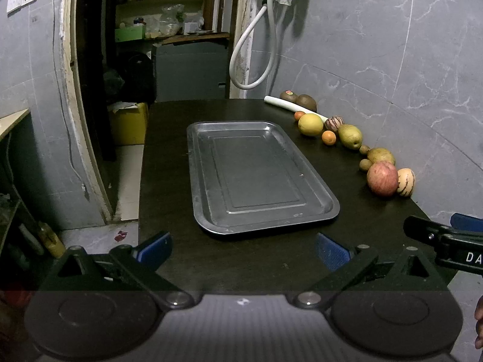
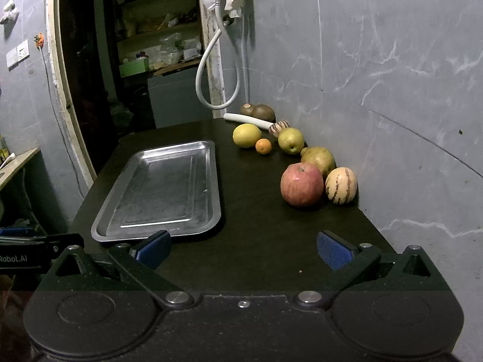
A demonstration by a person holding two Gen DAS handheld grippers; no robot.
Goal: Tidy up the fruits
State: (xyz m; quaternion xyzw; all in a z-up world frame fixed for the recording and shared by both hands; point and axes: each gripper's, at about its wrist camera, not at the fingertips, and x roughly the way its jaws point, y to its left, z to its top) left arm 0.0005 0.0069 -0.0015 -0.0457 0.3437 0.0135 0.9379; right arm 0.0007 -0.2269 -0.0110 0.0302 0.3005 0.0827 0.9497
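An empty metal tray [image 1: 329,208] [image 2: 211,181] lies on the dark table. Fruits line the wall on the right: a red apple [image 1: 382,178] [image 2: 302,184], a striped melon [image 1: 405,182] [image 2: 341,185], pears [image 1: 350,136] [image 2: 318,158], a small orange [image 1: 328,137] [image 2: 263,146], a yellow lemon [image 1: 310,124] [image 2: 246,135], and kiwis [image 1: 306,102] [image 2: 264,112] at the far end. My left gripper [image 1: 243,252] stands open over the table's near edge, short of the tray. My right gripper [image 2: 244,250] is open too, nothing between its blue pads [image 2: 333,249], with the apple ahead to the right.
A white hose [image 1: 250,57] [image 2: 211,72] hangs on the wall at the far end, and a white tube [image 1: 291,106] lies beside the kiwis. An open doorway with cluttered shelves [image 1: 163,27] is beyond the table. The right gripper's finger [image 1: 446,241] shows at the left wrist view's right edge.
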